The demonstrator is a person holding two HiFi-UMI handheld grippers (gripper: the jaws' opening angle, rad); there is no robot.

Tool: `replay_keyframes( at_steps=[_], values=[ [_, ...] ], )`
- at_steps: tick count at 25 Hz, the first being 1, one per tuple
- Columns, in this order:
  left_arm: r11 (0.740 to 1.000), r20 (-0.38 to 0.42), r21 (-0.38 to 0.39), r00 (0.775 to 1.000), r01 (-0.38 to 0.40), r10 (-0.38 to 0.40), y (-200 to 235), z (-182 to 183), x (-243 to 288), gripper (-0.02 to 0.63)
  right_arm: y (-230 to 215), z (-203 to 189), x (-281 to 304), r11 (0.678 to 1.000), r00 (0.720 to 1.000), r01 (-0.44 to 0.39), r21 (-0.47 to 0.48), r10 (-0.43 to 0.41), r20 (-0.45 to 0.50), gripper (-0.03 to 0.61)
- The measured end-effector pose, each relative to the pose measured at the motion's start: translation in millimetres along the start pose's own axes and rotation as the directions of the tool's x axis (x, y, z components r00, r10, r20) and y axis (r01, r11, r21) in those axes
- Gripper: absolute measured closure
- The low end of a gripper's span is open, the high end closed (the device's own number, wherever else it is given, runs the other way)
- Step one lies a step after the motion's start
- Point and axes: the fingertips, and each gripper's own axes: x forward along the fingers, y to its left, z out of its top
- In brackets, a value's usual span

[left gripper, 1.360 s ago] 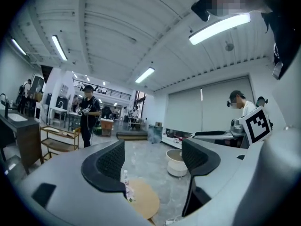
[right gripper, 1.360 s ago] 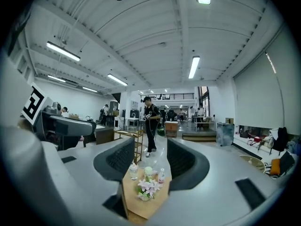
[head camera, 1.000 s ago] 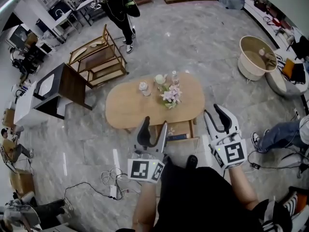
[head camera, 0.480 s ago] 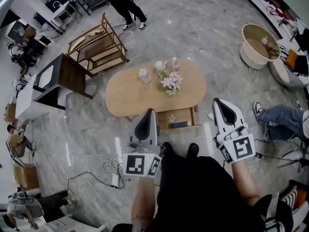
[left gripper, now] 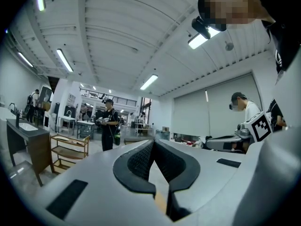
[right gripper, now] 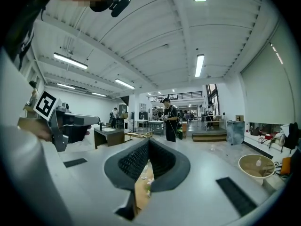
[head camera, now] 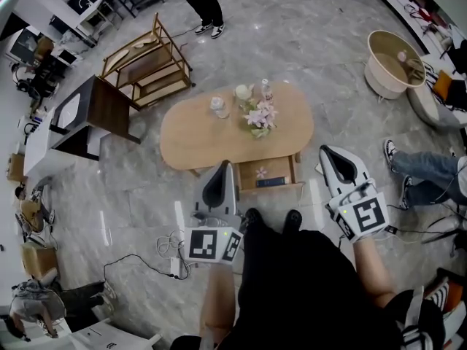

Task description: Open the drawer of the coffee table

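Pointing: both were level, before the counter (head camera: 201,143).
Left hand-held gripper (head camera: 225,165): pressed together, empty.
Right hand-held gripper (head camera: 325,152): pressed together, empty.

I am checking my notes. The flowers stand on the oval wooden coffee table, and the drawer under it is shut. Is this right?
The drawer is not shut: the head view shows it pulled out from under the coffee table, its inside open to view. The flowers do stand on the table.
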Motion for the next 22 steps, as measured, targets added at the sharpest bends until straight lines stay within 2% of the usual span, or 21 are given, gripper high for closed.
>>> replay_keyframes(
  at_steps=[22],
  values=[
    [1.0, -0.018, -0.004, 1.0, -0.017, 0.017, 4, -12, -7, 0.6, 5, -9, -4, 1.0, 0.999, 0.01, -0.008, -0.01, -0.034, 0.566]
  ],
)
